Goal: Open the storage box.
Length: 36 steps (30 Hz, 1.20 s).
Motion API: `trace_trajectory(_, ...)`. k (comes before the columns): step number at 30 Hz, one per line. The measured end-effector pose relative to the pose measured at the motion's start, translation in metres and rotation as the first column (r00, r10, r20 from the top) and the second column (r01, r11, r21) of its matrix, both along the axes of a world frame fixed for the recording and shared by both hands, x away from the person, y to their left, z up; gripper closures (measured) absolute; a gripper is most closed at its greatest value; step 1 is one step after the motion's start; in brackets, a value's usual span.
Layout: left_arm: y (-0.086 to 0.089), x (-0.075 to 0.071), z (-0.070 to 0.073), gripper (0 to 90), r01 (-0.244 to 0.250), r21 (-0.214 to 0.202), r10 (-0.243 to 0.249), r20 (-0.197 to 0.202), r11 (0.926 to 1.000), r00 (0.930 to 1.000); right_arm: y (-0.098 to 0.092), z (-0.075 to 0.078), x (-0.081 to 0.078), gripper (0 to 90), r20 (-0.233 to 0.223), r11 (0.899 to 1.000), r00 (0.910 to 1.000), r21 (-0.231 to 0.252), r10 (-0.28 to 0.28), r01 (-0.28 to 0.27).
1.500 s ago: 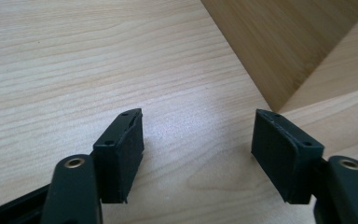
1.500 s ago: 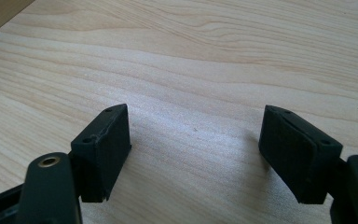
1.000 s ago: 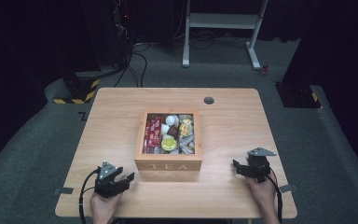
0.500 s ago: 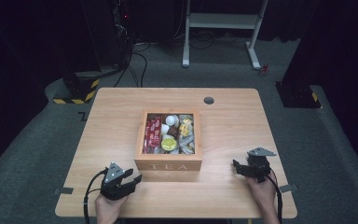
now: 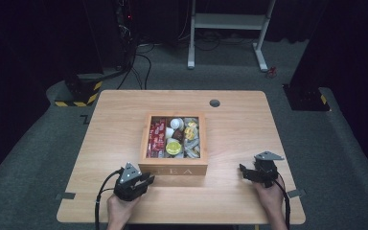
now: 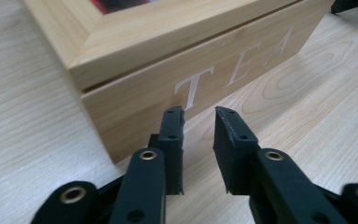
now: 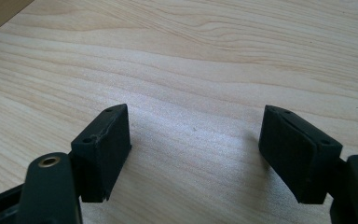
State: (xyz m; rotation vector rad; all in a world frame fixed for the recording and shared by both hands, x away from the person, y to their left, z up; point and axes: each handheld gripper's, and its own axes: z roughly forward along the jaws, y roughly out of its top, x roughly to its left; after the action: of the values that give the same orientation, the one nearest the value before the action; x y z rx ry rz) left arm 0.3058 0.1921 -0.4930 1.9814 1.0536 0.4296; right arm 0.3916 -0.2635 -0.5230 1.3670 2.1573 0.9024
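A wooden box marked TEA [image 5: 175,169] stands open in the middle of the table, holding red packets [image 5: 157,136] and several small white and yellow items. My left gripper [image 5: 148,179] lies low on the table by the box's front left corner. In the left gripper view its jaws [image 6: 199,114] point at the box's front wall [image 6: 223,65]; they have just been closing, and a narrow gap with nothing in it is left. My right gripper [image 5: 243,170] rests right of the box, and its jaws [image 7: 193,114] stand wide apart over bare wood.
The light wooden table [image 5: 115,120] has a round cable hole [image 5: 214,103] at its far edge. Dark carpet surrounds it, with a white desk frame [image 5: 230,28] and cables behind. A strip of bare tabletop runs between the box and the near edge.
My left gripper has moved right and a little up toward the box's front left corner, and its jaws have narrowed. The right gripper has stayed put.
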Motion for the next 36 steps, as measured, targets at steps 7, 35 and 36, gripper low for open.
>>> trace_trajectory(7,-0.003,0.006,0.004,83.0,-0.010,-0.021,0.010,-0.001,0.9997,1.0000,0.000,0.000,0.000,24.6,0.000,1.000,1.0000,0.001,0.000,0.000)
trace_trajectory(35,-0.007,0.015,0.013,90.0,-0.048,-0.059,0.049,0.006,0.9971,0.9988,0.000,0.000,0.000,24.7,0.000,1.000,1.0000,0.001,-0.001,0.001)
trace_trajectory(36,-0.008,0.015,0.013,90.0,-0.050,-0.057,0.051,0.005,0.9971,0.9987,0.000,0.000,0.000,24.7,0.000,1.000,1.0000,0.001,-0.001,0.001)
